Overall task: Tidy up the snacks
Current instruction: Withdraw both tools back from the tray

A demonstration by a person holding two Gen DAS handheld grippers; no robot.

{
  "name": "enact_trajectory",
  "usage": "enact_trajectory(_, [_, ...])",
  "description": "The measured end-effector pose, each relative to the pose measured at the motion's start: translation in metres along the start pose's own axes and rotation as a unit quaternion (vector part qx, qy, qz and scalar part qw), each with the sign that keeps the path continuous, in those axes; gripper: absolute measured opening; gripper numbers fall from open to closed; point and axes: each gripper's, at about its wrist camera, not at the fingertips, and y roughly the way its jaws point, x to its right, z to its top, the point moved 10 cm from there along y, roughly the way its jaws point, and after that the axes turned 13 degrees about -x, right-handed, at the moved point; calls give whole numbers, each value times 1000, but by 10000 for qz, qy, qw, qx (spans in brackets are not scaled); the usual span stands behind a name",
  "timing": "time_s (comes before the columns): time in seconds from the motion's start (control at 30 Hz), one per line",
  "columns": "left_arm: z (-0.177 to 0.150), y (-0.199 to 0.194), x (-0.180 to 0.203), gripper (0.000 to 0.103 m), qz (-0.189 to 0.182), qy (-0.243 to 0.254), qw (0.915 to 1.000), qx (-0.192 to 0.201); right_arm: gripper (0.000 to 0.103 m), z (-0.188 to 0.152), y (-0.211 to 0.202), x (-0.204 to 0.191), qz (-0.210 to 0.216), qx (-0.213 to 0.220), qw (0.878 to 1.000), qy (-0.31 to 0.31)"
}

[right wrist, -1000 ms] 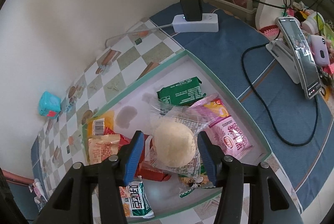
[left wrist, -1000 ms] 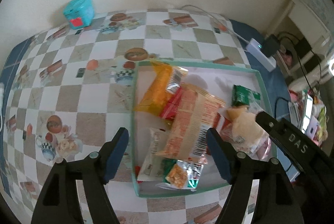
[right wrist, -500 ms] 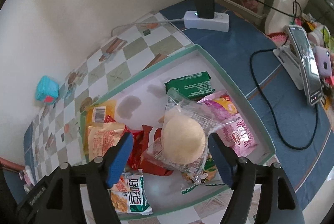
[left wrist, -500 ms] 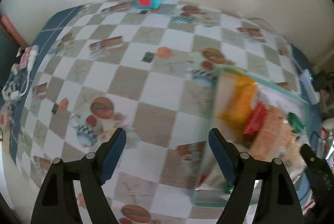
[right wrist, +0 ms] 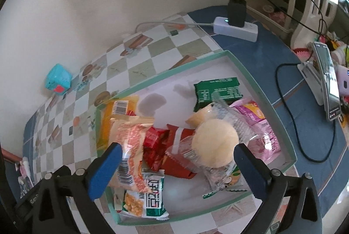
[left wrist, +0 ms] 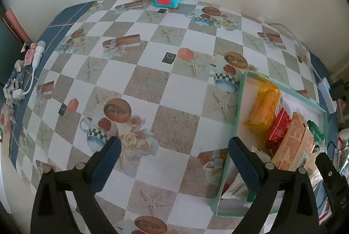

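A second ago my left gripper [left wrist: 172,152] was over the shallow cardboard tray with the green rim [right wrist: 264,90]. Now it has swung away to the left and hangs over the bare checkered cloth on the worktop [left wrist: 141,81], with the tray off at its right side. Its jaws are spread wide and hold nothing.

My right gripper [right wrist: 176,159] had its jaws close on each side of the round pale bun in a clear wrapper [right wrist: 214,146]. They have opened wide and let it go. The bun now rests in the tray on top of the red packet [right wrist: 174,153] and partly on the pink bag [right wrist: 259,125] (a bit wobbly, I think).

The other snacks lie in the tray too: a green packet [right wrist: 218,90] at the back, an orange bag [right wrist: 128,140] on the left, and a small packet with green edges [right wrist: 144,199] at the front.

So the bun looks put away. With both grippers free, I think I must now find the next snack, but the cloth under my left gripper shows none.
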Motion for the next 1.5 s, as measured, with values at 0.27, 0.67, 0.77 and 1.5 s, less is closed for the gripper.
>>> enact_trajectory(0.27, [-12,-18,-8,99,246,282,9991,221,103,-19,-12,-16,-58,137,9993,-348])
enact_trajectory(0.67, [-63,-30,-33,98,301,405,9982,309,103,-64,-26,-22,-141,164,9974,-685])
enact_trajectory(0.77, [-76,-34,-41,99,263,392,9983,350,103,-75,-32,-23,-165,226,9966,-771])
enact_trajectory(1.5, [-108,-37,-69,98,406,403,9977,374,103,-104,-41,-27,-495,323,9928,-1044])
